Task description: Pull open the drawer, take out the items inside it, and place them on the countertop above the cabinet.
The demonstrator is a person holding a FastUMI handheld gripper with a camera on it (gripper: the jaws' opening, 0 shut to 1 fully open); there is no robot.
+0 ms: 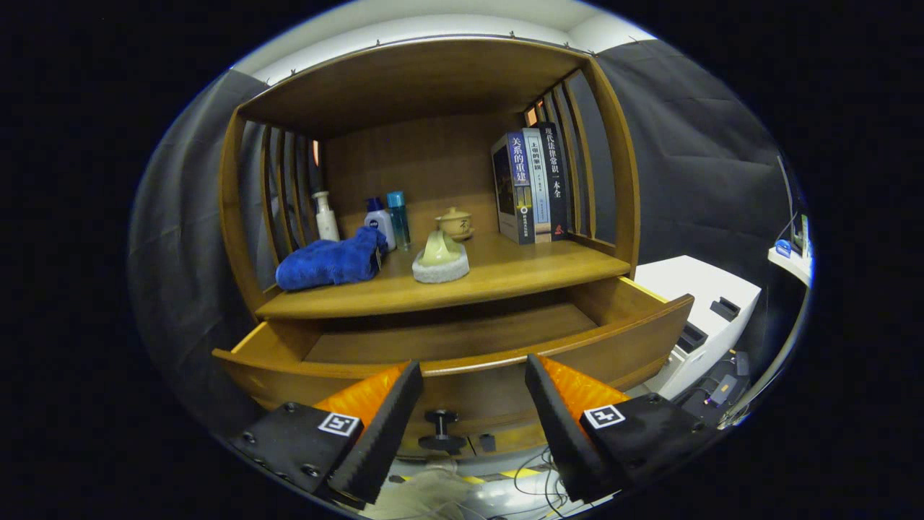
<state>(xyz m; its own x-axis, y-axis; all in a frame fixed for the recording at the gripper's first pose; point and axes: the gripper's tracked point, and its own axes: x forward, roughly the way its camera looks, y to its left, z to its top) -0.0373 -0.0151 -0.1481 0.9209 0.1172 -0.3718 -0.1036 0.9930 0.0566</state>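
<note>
The wooden drawer (462,375) stands pulled open below the countertop (505,278), and its visible floor is bare wood. My gripper (473,372) is open, fingers spread in front of the drawer's front panel with nothing between them. The dark knob (441,427) sits low between the fingers. On the countertop lie a blue cloth (332,261) and a pale green piece on a grey-white round pad (441,260).
Bottles (382,220), a small lidded pot (455,222) and upright books (530,184) stand at the back of the cabinet shelf. A white unit (704,303) stands to the right of the drawer. Cables lie on the floor below.
</note>
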